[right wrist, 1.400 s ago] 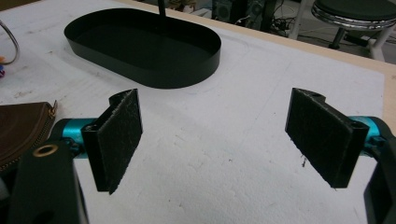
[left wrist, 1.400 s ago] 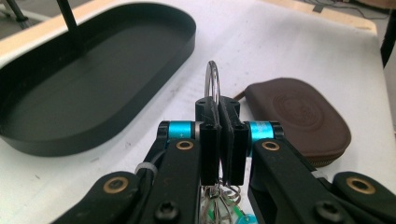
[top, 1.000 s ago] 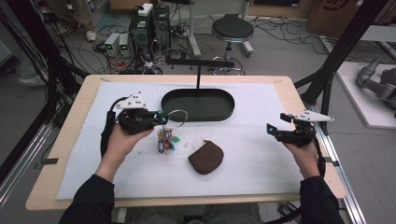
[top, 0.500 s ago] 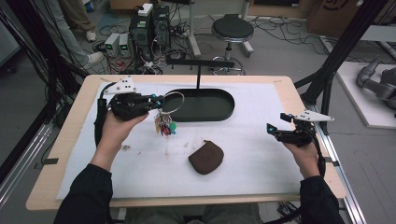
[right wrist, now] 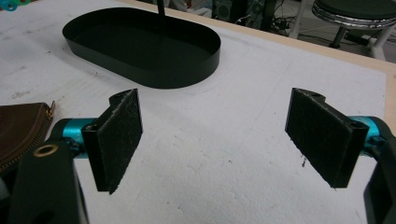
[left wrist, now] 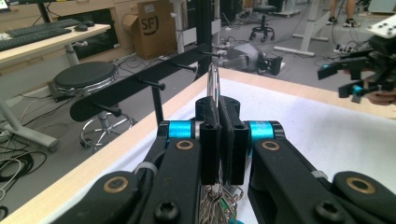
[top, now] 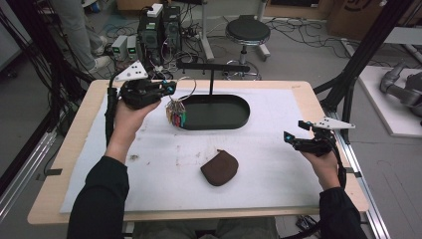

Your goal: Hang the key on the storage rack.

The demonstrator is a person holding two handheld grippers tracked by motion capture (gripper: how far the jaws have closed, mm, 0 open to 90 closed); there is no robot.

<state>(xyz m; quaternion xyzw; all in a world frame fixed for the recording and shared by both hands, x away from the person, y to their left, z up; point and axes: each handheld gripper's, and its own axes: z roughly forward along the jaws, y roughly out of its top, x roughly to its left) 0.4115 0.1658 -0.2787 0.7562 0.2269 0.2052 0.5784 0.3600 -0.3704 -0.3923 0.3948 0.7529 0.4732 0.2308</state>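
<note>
My left gripper [top: 171, 90] is raised over the table's far left, shut on a large metal key ring [top: 186, 87]. A bunch of keys with coloured tags [top: 175, 114] dangles from the ring, beside the left end of the black oval tray [top: 214, 126]. In the left gripper view the ring [left wrist: 213, 83] stands up out of the pinched pads [left wrist: 209, 114], and the keys [left wrist: 217, 205] hang beneath. A black bar with pegs [top: 211, 66] rises on a post from the tray's far side. At the right edge my right gripper [top: 293, 132] hovers open, nothing between its pads [right wrist: 119, 135].
A brown zipped pouch [top: 219, 168] lies on the white mat [top: 283, 179] in front of the tray. The peg bar [left wrist: 140, 86] runs just ahead of the left gripper. Beyond the table are a stool [top: 247, 31], computers and cables on the floor.
The left gripper has lifted the key bunch off the mat and carried it up and toward the far side, near the tray's left end. The right hand has kept still.
</note>
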